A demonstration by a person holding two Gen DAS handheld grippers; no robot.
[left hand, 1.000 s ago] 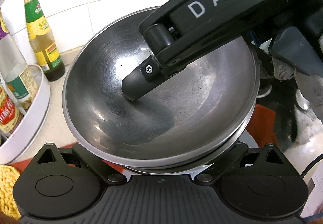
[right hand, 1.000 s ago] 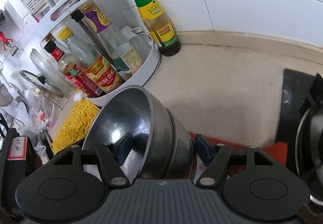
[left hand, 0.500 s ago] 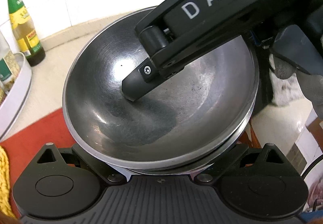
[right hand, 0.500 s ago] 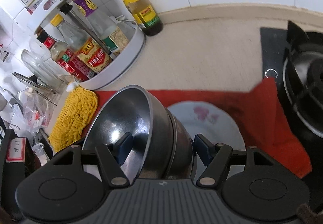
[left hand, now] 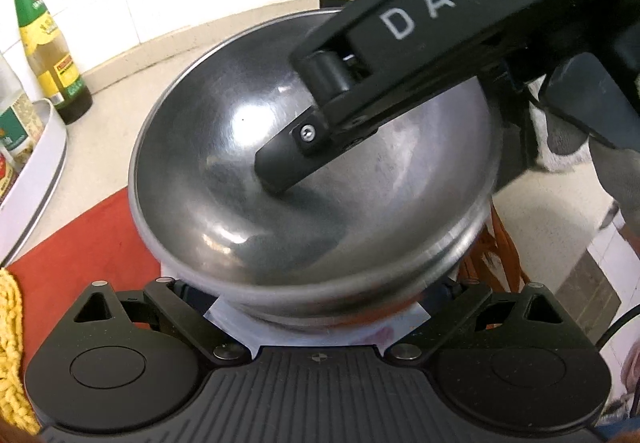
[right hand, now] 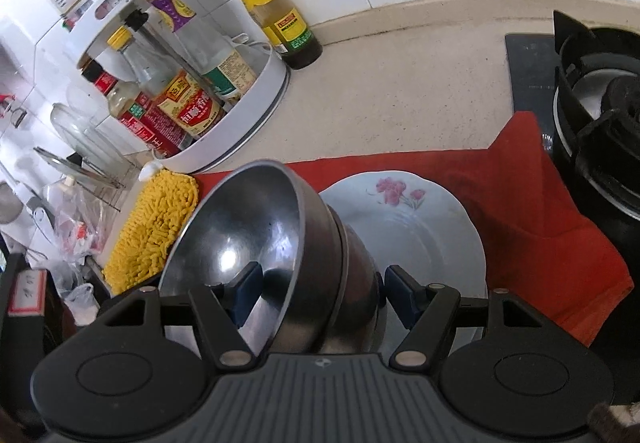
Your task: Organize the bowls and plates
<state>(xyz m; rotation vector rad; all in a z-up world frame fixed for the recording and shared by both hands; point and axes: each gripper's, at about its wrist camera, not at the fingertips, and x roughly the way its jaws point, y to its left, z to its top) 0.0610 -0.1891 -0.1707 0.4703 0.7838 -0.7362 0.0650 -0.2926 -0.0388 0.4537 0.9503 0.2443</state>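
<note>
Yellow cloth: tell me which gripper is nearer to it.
Left. The left gripper sits right beside the yellow cloth. The right gripper grips the steel bowls, with the cloth off past their left side.

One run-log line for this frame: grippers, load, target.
right gripper: shut on steel bowls, one finger inside | left gripper: around bowls' base, grip unclear | bowls tilted, above floral plate | plate on red cloth

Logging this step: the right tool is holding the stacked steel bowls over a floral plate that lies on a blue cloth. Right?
Not quite: the cloth is red, not blue, as the right wrist view shows. The right tool does hold the stacked steel bowls over the white floral plate.
</note>
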